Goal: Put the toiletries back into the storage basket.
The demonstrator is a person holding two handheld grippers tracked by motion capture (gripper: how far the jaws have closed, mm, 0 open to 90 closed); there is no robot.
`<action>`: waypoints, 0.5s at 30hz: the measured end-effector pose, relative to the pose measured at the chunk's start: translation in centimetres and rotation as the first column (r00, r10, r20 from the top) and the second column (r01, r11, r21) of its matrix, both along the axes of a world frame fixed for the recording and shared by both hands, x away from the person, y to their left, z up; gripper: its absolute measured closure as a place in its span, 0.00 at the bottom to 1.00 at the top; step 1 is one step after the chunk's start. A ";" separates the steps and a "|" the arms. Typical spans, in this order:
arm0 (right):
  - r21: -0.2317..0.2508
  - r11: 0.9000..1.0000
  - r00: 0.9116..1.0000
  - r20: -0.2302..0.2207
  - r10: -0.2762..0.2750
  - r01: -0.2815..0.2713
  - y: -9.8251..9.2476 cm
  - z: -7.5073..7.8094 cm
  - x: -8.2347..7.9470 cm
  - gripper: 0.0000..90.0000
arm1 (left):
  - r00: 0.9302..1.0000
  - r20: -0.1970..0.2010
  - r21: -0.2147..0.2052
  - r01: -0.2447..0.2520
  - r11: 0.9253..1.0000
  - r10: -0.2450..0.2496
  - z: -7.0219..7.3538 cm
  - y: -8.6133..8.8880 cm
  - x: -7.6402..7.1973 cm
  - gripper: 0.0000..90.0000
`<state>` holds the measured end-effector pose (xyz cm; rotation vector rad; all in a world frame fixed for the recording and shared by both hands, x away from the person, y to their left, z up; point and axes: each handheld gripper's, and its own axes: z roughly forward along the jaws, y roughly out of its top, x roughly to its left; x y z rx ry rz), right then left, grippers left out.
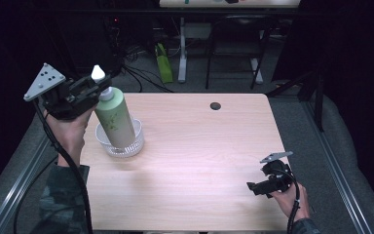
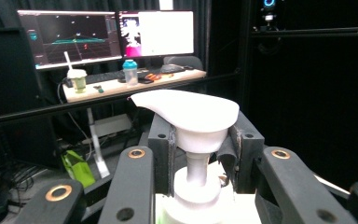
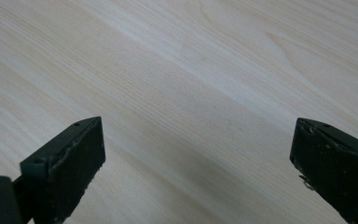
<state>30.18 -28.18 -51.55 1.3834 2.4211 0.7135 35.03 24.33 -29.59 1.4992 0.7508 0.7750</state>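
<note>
Near the wooden table's (image 1: 190, 161) left edge, the left gripper (image 1: 96, 91) clamps the green pump bottle's (image 1: 114, 119) neck—tilted (base in the glass bowl (image 1: 135, 144))—right gripper (image 1: 254, 186) gaping, empty.

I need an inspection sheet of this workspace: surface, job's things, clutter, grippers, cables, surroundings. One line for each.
Surface: light wooden table with a dark round hole near the far edge.
Job's things: green pump bottle, tilted, its base in the clear ribbed bowl.
Clutter: nothing seen.
Grippers: left gripper shut on the bottle's white pump neck; right gripper open above bare wood at the near right.
Cables: a black cable trails from the left gripper along the forearm.
Surroundings: dark room; a desk with monitors beyond; a green object on the floor.
</note>
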 end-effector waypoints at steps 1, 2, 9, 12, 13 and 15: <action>0.000 1.000 1.000 0.000 0.000 0.000 0.0 0.0 0.0 0.03 | 1.000 -0.002 -0.003 -0.001 1.000 0.001 -0.1 0.1 0.3 0.75; 0.000 1.000 1.000 -0.001 0.001 -0.001 0.0 0.0 0.0 0.03 | 1.000 -0.007 -0.002 -0.005 1.000 0.005 -0.1 0.1 0.5 0.75; 0.002 1.000 1.000 -0.006 0.001 -0.001 0.1 -0.1 0.1 0.03 | 0.999 -0.018 0.028 -0.026 0.999 0.027 0.2 0.2 1.8 0.75; 0.002 1.000 1.000 -0.005 0.002 -0.002 0.1 -0.1 0.1 0.03 | 0.999 -0.022 0.028 -0.037 0.999 0.038 0.2 0.4 2.3 0.75; 0.002 1.000 1.000 -0.004 0.002 -0.002 0.1 -0.1 0.1 0.03 | 0.999 -0.026 0.027 -0.039 0.999 0.040 0.3 0.6 2.5 0.75; 0.002 1.000 1.000 -0.004 0.002 -0.002 0.1 -0.1 0.1 0.03 | 0.998 -0.027 0.028 -0.049 0.998 0.049 0.3 0.7 2.8 0.75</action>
